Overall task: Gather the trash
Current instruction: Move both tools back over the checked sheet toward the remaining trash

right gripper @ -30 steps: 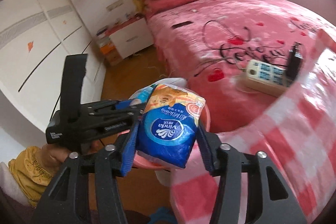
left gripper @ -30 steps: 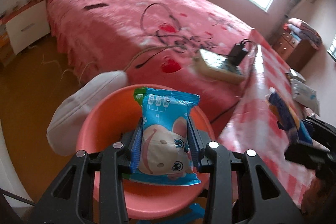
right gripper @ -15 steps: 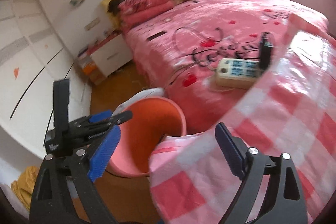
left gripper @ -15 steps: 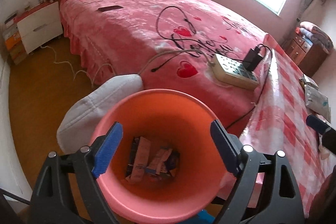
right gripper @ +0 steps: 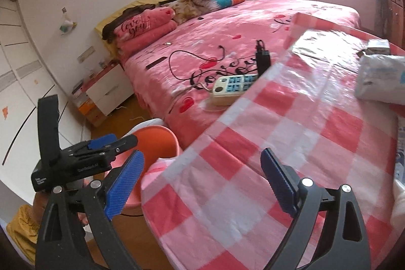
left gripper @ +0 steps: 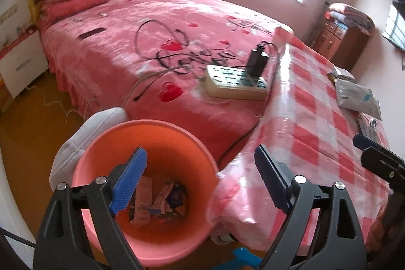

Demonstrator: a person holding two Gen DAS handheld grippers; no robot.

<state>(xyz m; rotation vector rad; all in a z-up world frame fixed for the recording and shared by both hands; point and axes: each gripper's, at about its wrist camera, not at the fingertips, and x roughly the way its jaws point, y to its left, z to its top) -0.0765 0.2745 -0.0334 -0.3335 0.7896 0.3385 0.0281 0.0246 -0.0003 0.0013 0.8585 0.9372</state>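
Beside the red-checked plastic-covered table (right gripper: 291,133), one round pink plastic bin (left gripper: 121,136) holds several crumpled wrappers (left gripper: 158,201); left gripper (left gripper: 200,181) gapes empty, right gripper (right gripper: 202,181) empty, jaws widening.

The wrappers (left gripper: 158,204) at the bottom of the pink bin (left gripper: 149,130) are too small and crumpled to tell apart, and the left gripper's near finger (left gripper: 129,179) covers some of them. In the right wrist view the table (right gripper: 253,143) hides most of the bin, and the white packet (right gripper: 379,77) is cut off by the picture's right edge. The power strip (right gripper: 233,87) is partly hidden behind the table's edge.
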